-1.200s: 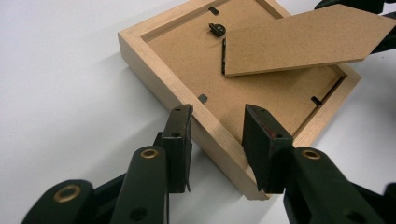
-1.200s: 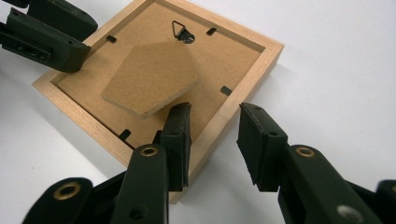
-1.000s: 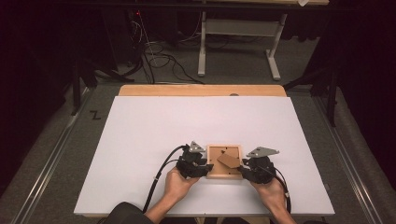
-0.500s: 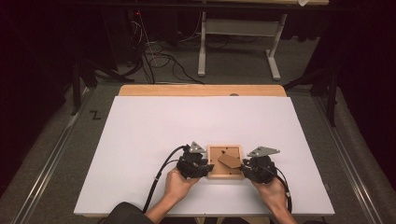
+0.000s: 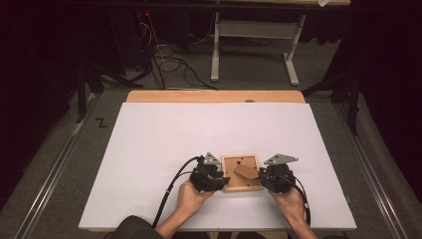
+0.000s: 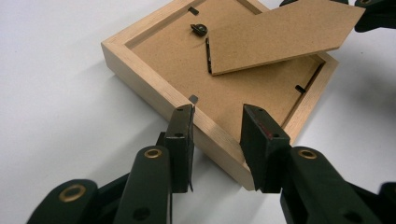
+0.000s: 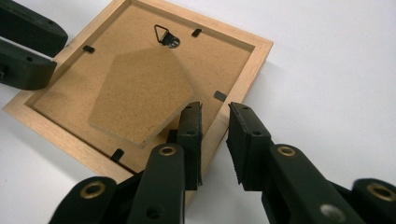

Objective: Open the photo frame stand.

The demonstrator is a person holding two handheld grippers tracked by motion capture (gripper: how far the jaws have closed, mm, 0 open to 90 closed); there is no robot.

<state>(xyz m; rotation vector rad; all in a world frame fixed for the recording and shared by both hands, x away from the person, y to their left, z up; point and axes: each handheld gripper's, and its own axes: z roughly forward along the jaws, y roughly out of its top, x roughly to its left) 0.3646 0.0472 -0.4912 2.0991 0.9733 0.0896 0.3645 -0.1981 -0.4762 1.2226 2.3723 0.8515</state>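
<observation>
Your right gripper (image 7: 215,140) straddles the right rail of the wooden picture frame (image 7: 243,79), which lies face down on the white table (image 7: 336,70). One jaw sits inside over the backing board (image 7: 224,56), the other outside the rail; the jaws have just been closing, with that rail between them. The easel stand (image 7: 140,95) lifts off the backing, just left of your inner jaw. A triangular hanger (image 7: 164,35) sits at the far edge. Your other gripper (image 7: 25,46) is at the frame's far left corner.
</observation>
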